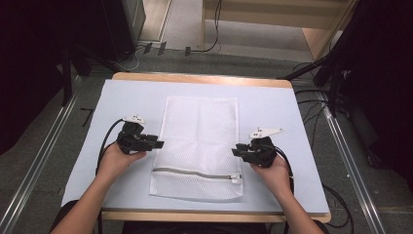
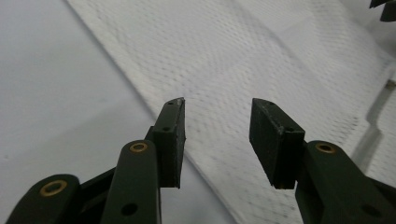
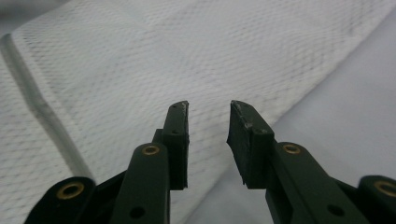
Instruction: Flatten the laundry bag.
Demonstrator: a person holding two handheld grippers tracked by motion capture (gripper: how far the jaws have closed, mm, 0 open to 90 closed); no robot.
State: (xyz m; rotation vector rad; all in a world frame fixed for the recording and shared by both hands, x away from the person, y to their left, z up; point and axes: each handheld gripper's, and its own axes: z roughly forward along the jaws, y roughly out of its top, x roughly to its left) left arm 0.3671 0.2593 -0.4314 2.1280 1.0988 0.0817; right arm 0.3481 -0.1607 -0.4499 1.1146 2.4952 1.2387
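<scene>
Two bare forearms are entering the high view from the bottom edge, each hand wrapping a black two-jaw gripper. At about eight o'clock from the table's middle, the left gripper (image 1: 158, 144) is pointing toward the left long edge of a white rectangular mesh laundry bag (image 1: 199, 131); at about four o'clock, the right gripper (image 1: 235, 150) is pointing at the bag's right long edge. Between the two, the bag is lying flat on the pale blue table cover (image 1: 272, 105), its grey zipper (image 1: 195, 172) running across the near end and a small white pull sitting at the zipper's right end.

From the left gripper view, the left gripper (image 2: 217, 140) is holding its jaws spread wide, with nothing pinched; the mesh edge is lying under and beyond the gap, and the weave's tiny holes are showing, detail the high view is not giving. The right gripper view is showing the right gripper (image 3: 209, 140) with its jaws parted more narrowly, also gripping nothing, hovering over the bag's edge where mesh is meeting blue cover.

Farther off, at twelve o'clock, the high view is taking in the table's wooden rim (image 1: 199, 78), grey floor, cables and a pale wooden shelf. No readable writing or brand is showing.
</scene>
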